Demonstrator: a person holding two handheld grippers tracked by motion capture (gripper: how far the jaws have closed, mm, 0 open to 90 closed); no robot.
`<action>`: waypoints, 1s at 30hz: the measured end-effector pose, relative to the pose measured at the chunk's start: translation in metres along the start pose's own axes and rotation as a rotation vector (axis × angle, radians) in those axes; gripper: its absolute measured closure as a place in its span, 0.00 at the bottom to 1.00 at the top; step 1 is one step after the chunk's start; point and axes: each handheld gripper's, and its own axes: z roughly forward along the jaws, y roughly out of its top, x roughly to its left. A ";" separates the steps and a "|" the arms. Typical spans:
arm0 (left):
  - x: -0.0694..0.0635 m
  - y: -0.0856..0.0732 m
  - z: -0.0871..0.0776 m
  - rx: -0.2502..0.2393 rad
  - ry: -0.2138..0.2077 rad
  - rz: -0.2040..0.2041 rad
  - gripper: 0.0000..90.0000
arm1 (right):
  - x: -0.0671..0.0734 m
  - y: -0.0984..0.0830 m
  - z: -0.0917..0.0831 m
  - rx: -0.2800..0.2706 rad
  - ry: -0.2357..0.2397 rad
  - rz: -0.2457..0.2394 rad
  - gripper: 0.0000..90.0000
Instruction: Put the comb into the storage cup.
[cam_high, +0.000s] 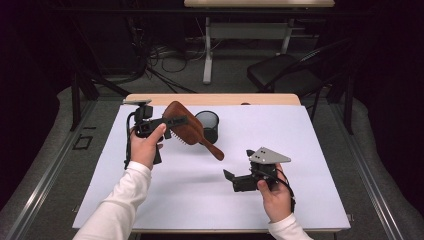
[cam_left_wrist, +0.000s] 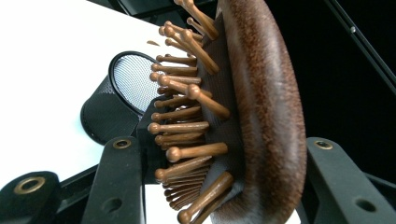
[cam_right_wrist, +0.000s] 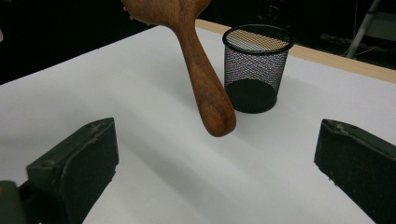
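**Ana:** High view first: what was the left hand (cam_high: 148, 145) doing?

**Ben:** It was raised off the white sheet (cam_high: 300, 150), forearm coming up from the lower left in a white sleeve (cam_high: 117, 205), fingers wrapped round the body of the left gripper (cam_high: 176, 121). That gripper pointed level, toward the right, with its jaws clamped on the head of the wooden hairbrush (cam_high: 186, 129).

**Ana:** How did the brush sit in the jaws?

**Ben:** In the left gripper view one jaw lay on the bristle side and the other against the rounded brown back, so the hairbrush (cam_left_wrist: 261, 107) was pinched through its thickness. The bristles (cam_left_wrist: 187, 116) stuck out toward the jaw on the left of that view. From above, the handle slanted down and away from the gripper, toward the right hand, clear of the sheet.

**Ana:** And the mesh cup?

**Ben:** The black mesh cup (cam_high: 208, 126) stood upright on the sheet just beyond the brush head, past the left gripper's tips. In the left gripper view the cup (cam_left_wrist: 121, 98) showed behind the bristles.

**Ana:** The right side?

**Ben:** The right hand (cam_high: 276, 196) rested low near the front of the sheet, wrist bent so the right gripper (cam_high: 231, 179) aimed left. Its jaws stood wide apart with nothing between them. In the right gripper view the brush handle (cam_right_wrist: 205, 88) hung ahead of the spread jaws, well apart from them, with the cup (cam_right_wrist: 256, 67) behind it and slightly right.
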 end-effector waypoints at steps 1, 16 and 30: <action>0.000 0.000 0.000 -0.002 0.003 0.000 0.58 | 0.000 0.000 0.000 -0.001 -0.001 0.001 0.00; -0.003 0.010 -0.005 -0.026 0.024 0.005 0.58 | -0.001 -0.001 0.000 0.004 -0.005 -0.003 0.00; -0.009 0.020 -0.005 -0.040 0.037 0.009 0.58 | -0.002 -0.001 -0.001 0.001 -0.003 0.007 0.00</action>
